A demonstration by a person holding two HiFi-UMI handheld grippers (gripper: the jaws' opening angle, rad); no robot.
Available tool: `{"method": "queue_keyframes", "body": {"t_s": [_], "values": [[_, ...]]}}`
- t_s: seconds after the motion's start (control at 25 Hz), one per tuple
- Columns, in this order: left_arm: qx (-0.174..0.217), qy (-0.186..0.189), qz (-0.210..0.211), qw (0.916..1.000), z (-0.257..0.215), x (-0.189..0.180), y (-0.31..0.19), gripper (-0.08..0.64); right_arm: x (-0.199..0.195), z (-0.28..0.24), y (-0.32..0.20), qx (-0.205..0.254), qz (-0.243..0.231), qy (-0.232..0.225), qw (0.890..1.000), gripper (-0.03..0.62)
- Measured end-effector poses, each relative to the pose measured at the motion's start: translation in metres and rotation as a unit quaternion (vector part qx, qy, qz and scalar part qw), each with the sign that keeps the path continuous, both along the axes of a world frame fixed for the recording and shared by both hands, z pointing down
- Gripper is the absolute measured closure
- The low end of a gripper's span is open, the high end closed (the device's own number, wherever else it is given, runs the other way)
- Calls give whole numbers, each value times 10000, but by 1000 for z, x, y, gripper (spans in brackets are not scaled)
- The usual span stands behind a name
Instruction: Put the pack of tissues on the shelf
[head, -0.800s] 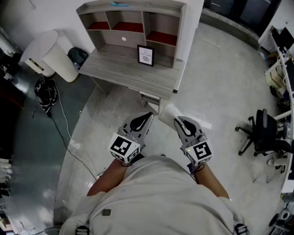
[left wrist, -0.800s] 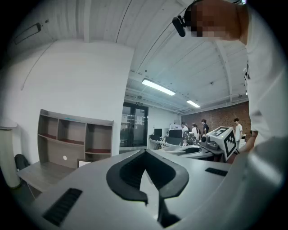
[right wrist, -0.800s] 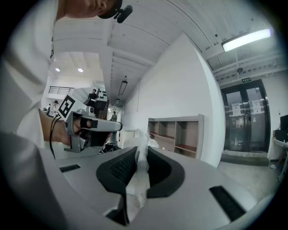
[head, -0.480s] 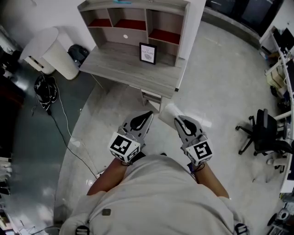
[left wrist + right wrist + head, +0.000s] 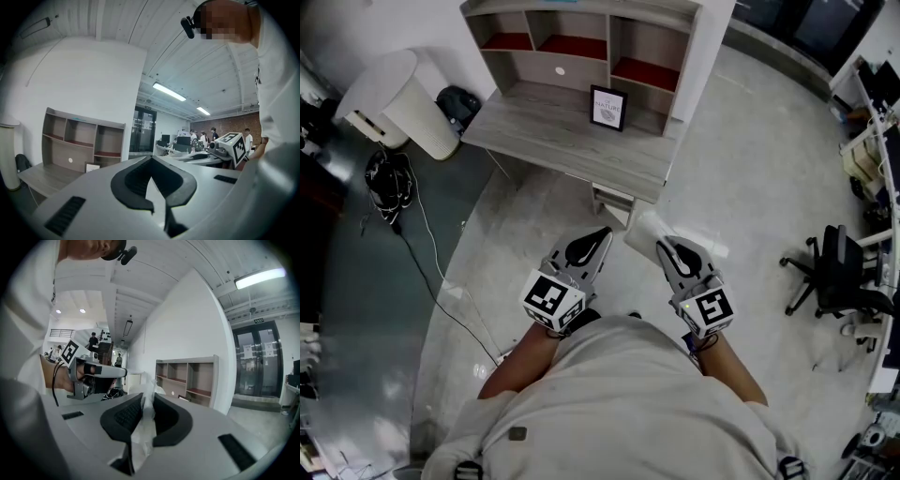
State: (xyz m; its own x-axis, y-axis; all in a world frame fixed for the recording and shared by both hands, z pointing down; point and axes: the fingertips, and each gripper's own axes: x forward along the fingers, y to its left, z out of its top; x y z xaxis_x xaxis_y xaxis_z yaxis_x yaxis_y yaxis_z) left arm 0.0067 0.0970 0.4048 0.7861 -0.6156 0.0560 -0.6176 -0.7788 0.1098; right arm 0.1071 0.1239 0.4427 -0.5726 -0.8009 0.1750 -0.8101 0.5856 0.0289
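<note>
The pack of tissues is a white, plastic-wrapped bundle held over the floor, in front of the desk. My right gripper is shut on its wrapper, and in the right gripper view the crinkled plastic fills the gap between the jaws of that gripper. My left gripper hovers beside it, shut with nothing in it, and its tips meet. The wooden shelf with red-floored compartments stands on the desk ahead. It also shows in the left gripper view and the right gripper view.
A small picture frame stands on the desk top. A white rounded bin and a cable bundle lie left of the desk. A low box sits under the desk edge. An office chair is far right.
The desk and shelf have slid slightly down and right in the head view as the person nears them. Both grippers keep their pose and the tissue pack stays gripped.
</note>
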Motion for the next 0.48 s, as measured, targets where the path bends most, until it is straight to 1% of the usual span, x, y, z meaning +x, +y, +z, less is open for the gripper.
{"method": "queue_keyframes", "body": {"t_s": [0.08,0.2,0.48], "values": [[-21,27,1,10000,2,-11,-9,543,-9,0,-9,-42,33,-11,10000,529],[-31,32,21,10000,5,-31,-25,545,-27,4,-27,108,-31,66,9999,529],[32,1,194,9998,-1,-96,-74,545,-96,0,-77,149,42,103,9998,529]]}}
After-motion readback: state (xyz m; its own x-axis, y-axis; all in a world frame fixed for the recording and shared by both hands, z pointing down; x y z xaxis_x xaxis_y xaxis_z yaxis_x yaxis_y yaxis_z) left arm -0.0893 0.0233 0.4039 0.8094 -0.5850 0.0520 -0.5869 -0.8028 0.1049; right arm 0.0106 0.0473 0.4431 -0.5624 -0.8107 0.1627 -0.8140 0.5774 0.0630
